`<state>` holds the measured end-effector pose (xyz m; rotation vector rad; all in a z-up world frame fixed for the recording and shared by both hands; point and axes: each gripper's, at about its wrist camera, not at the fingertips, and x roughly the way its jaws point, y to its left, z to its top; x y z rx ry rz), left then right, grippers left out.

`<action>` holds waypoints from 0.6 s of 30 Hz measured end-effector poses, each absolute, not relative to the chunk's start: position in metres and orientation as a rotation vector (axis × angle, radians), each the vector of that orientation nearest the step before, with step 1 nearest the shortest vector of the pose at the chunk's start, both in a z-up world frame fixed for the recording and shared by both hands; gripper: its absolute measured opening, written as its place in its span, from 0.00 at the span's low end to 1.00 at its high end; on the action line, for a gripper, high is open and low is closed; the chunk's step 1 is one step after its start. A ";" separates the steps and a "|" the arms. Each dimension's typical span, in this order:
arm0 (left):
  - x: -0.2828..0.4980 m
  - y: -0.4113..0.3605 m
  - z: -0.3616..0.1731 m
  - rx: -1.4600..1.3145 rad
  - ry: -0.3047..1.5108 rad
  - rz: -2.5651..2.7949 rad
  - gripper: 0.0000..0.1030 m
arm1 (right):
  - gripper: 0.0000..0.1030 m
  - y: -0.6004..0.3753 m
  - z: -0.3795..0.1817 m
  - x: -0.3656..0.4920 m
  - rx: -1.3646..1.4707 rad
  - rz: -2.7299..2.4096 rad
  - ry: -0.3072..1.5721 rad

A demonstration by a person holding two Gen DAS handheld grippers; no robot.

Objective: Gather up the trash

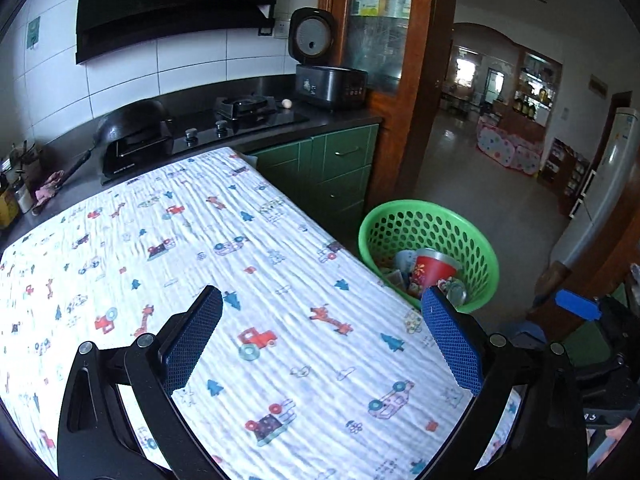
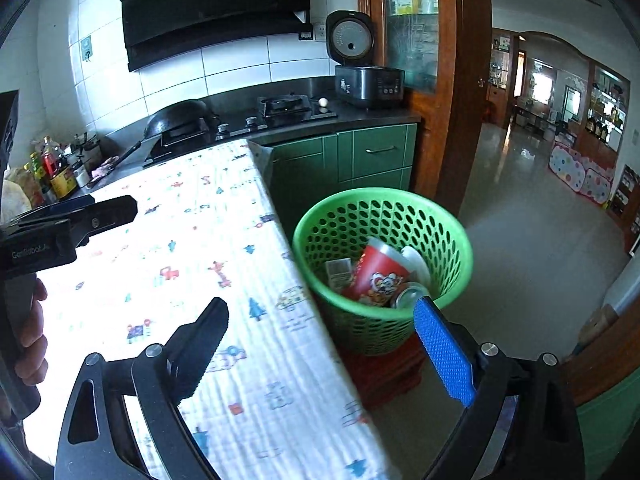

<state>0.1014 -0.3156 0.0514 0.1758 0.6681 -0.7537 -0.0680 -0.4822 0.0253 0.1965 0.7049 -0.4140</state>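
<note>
Two fisheye views look forward along hand-held grippers in a kitchen. The left gripper is released, its jaws spread wide over a desk covered by a white cloth printed with small cars, trees and giraffes; nothing lies between the blue pads. The right gripper is also released and empty, straddling the desk's right edge, one finger over the cloth and the other in front of the basket.

The collected trash sits in a green perforated basket just off the desk's right side, standing on a reddish stool that is mostly hidden beneath it. Inside, a red paper cup lies tilted, with a metal can beside it, partly covered by the right gripper's blue finger. A pale wrapper and other scraps around the cup are too small and overlapped to make out. From the left view the desk edge cuts off the basket's near side.

At the right view's left edge, part of the left gripper and a hand on its handle show, cropped by the frame. Behind the desk, a dark stove with a wok, a rice cooker with its lid up and green cabinets are visible.
</note>
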 end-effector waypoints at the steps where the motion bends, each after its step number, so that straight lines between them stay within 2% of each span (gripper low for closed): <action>1: 0.102 -0.309 0.052 0.170 0.666 -0.743 0.95 | 0.88 -0.478 0.026 -0.069 0.193 -0.415 0.699; 18: 0.075 -0.244 0.045 0.105 0.619 -0.697 0.95 | 0.89 -0.443 0.037 -0.087 0.208 -0.403 0.637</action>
